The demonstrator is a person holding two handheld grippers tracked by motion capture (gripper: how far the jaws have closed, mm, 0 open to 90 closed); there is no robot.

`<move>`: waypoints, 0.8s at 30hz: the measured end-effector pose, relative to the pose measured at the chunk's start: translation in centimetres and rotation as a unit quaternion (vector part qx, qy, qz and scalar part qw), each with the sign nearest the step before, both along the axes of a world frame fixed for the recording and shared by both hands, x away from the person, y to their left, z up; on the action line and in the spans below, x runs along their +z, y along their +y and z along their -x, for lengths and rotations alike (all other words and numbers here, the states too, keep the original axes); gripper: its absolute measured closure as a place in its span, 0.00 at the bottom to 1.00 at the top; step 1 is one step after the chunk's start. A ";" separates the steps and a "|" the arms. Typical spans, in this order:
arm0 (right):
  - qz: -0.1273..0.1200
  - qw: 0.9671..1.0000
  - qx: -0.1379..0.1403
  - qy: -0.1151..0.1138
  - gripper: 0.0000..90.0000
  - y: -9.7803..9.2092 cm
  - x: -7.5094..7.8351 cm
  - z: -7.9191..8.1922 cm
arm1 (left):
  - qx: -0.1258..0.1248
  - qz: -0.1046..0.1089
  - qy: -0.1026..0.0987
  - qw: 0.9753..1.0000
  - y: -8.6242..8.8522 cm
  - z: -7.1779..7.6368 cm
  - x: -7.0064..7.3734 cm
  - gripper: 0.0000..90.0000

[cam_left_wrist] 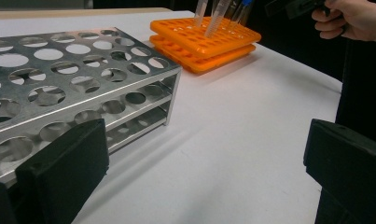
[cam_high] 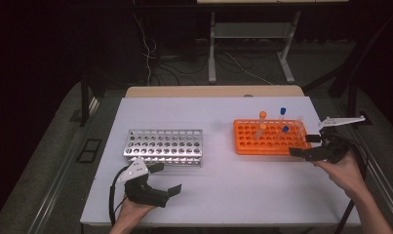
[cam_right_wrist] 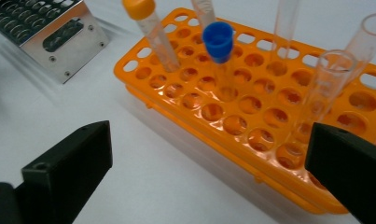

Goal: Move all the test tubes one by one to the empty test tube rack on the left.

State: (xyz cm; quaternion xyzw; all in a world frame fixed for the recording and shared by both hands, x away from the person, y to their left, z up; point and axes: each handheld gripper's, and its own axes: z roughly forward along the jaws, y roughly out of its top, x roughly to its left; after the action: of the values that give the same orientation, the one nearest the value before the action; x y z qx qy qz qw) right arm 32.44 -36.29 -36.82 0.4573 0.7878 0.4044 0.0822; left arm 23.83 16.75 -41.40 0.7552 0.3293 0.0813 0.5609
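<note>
We hold the right tongs (cam_high: 304, 145) wide beside the orange plastic tube rack (cam_high: 269, 141); left tongs (cam_high: 166, 179) wide, well apart from it.

Bare desk (cam_high: 223, 175) lies open between the racks; tubes (cam_high: 261, 127) crowd the orange rack (cam_high: 269, 141) at 2 o'clock.

Tube tops (cam_left_wrist: 218, 5) cut off by frame edge; metal rack (cam_right_wrist: 45, 28) clipped at corner.
</note>
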 end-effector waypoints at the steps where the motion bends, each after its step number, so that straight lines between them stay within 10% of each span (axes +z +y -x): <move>1: 0.000 1.000 -0.002 0.001 0.00 -0.1 -0.1 -0.2 | 0.000 0.000 0.000 1.000 0.0 0.0 0.0 0.00; 16: 0.006 1.000 -0.026 0.005 0.00 -1.8 -1.4 -2.8 | -0.001 -0.002 0.001 1.000 -0.1 0.0 -0.1 0.00; 24: 0.008 0.999 -0.032 -0.003 0.28 -2.8 -2.2 -3.8 | 0.000 -0.002 0.001 1.000 0.0 -0.1 -0.1 0.00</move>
State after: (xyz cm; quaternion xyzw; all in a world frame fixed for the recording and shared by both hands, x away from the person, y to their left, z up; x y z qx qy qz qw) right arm 36.25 -39.09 -39.00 0.4808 0.7754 0.3968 0.1007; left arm 23.89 16.72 -41.47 0.7565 0.3296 0.0807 0.5590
